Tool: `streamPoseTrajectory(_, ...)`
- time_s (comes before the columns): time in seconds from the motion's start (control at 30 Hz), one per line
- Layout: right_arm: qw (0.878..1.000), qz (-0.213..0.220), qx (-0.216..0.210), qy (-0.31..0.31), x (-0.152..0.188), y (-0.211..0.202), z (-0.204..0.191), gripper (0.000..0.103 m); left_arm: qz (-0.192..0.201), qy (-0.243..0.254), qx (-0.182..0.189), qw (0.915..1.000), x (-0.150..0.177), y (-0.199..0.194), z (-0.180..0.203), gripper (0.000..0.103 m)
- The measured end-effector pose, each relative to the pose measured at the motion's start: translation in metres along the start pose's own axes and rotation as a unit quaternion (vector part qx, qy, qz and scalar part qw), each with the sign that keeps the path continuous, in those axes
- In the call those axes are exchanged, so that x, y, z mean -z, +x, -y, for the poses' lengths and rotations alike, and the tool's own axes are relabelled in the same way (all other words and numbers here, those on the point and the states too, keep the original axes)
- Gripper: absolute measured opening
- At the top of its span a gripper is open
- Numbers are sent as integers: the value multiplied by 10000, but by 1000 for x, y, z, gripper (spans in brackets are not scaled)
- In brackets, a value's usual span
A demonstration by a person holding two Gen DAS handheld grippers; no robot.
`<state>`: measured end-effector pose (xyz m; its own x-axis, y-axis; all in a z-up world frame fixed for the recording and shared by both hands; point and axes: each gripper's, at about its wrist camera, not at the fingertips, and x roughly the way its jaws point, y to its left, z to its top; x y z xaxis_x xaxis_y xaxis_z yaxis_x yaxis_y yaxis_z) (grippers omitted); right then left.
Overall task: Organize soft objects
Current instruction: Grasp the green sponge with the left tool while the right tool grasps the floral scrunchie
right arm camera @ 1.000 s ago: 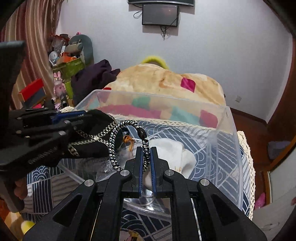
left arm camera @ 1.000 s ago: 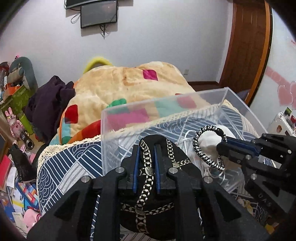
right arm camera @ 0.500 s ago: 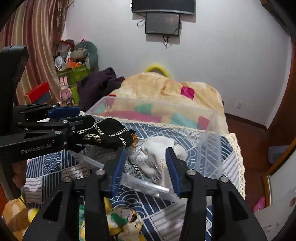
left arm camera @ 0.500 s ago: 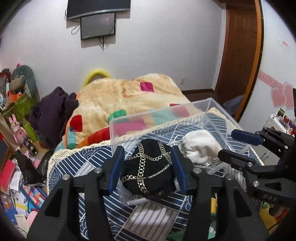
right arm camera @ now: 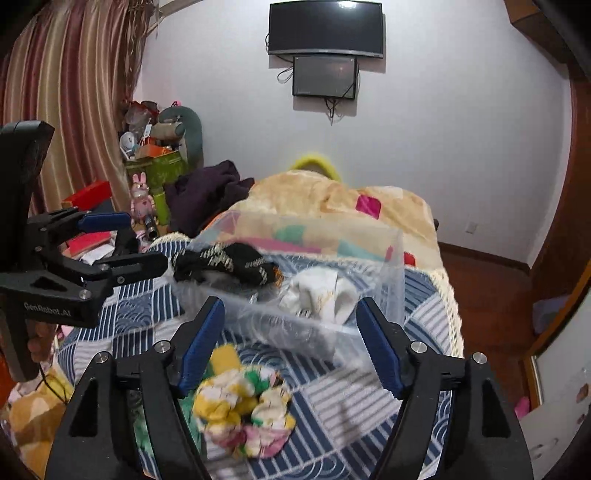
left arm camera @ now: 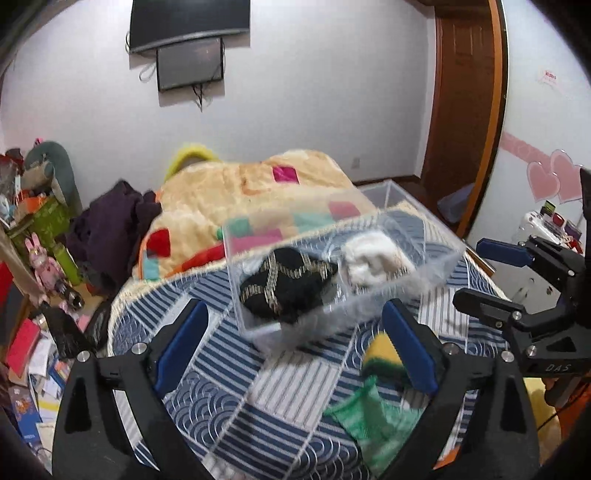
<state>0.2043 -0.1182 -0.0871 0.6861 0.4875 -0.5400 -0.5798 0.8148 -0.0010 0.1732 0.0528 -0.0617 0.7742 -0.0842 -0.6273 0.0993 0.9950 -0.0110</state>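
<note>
Both my left gripper (left arm camera: 295, 347) and right gripper (right arm camera: 290, 343) gape wide, empty; the floral scrunchie (right arm camera: 245, 417) lies near the bed's front edge, so a careless grab could pinch the quilt (right arm camera: 332, 398)

wall: two dark screens (right arm camera: 325, 55) being seen mounted | bed: patchwork quilt (left arm camera: 258, 192) being spread, purple garment (left arm camera: 107, 225) being heaped beside | left: striped curtain (right arm camera: 66, 103) being hung

Home bedroom, bed (left arm camera: 229, 354), blanket (left arm camera: 236, 192), wall television (right arm camera: 325, 27)
</note>
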Motion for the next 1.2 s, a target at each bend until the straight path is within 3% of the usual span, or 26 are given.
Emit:
streamPoseTrajectory(0.27, 9977, -610, -243, 163, 38, 27, -8, 71, -814, -20, 241, 9964, 36, 29, 2, 97)
streamPoseTrajectory(0.43, 9944, -935, -375, 329, 58, 37, -5, 69, -1058, 131, 404, 9935, 49, 40, 15, 97)
streamPoseTrajectory(0.47, 9938, -965, -424, 354, 61, 37, -5, 67, -1080, 163, 447, 9930, 49, 42, 19, 97)
streamPoseTrajectory(0.6, 9906, -1081, -720, 433, 69, 39, -5, 42, -1154, 225, 573, 9914, 48, 49, 31, 97)
streamPoseTrajectory(0.73, 9915, -976, -751, 420, 71, 28, -7, 17, -1192, 274, 694, 9901, 46, 52, 41, 97)
streamPoseTrajectory(0.8, 9930, -860, -683, 426, 71, 20, -4, 12, -1186, 304, 720, 9899, 44, 52, 44, 97)
streamPoseTrajectory(1.2, 9980, -300, -339, 449, 63, -19, 14, 9, -1017, 243, 961, 9899, 24, 49, 61, 97)
